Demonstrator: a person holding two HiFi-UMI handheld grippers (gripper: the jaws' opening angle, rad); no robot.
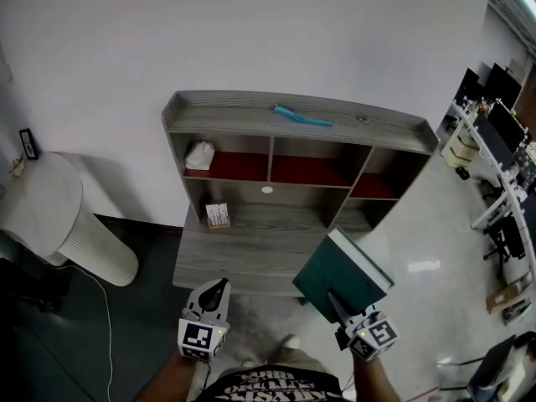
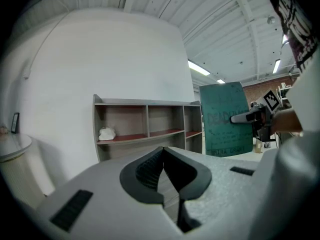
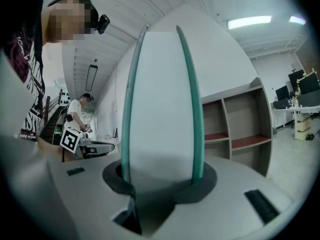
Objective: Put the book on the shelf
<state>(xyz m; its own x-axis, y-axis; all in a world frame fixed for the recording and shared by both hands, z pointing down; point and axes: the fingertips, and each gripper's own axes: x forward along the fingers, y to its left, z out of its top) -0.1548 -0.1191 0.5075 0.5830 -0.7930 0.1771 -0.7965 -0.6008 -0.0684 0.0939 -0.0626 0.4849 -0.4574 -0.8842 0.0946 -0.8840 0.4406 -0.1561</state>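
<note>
- The right gripper (image 3: 162, 180) was clamped on the green book (image 3: 162, 109), one jaw against each cover. The book stood upright between the jaws, its pale page edge facing the camera.
- The left gripper (image 2: 162, 156) had its jaws pressed together with nothing between them, and it was low in front of the person.
- And the book was in the air over the front right of the table (image 1: 251, 254), short of the shelf (image 1: 226, 109) and in no compartment yet.
- The step in hand looked like the carry-in, and doing it well would mean several things:
  - holding the book upright and square to an open bay;
  - keeping its top corner clear of the top board and its sides clear of the dividers;
  - releasing only once its lower edge sat on the red floor.
- The grip sat near one edge, so the book could well swing. The free left gripper might steady it.
- Left compartment (image 1: 230, 164): a white crumpled thing (image 1: 199, 155) lay at its left end.
- Middle compartment (image 1: 310, 171): red floor bare, and it looked like the roomiest target.
- Right compartment (image 1: 374, 188): nothing showed inside, though the angle hid part of it.
- Below the compartments, a small box (image 1: 218, 215) stood on the table by the back wall.
- Up on the top board lay a teal strip (image 1: 301, 116). What it was could not be told.
</note>
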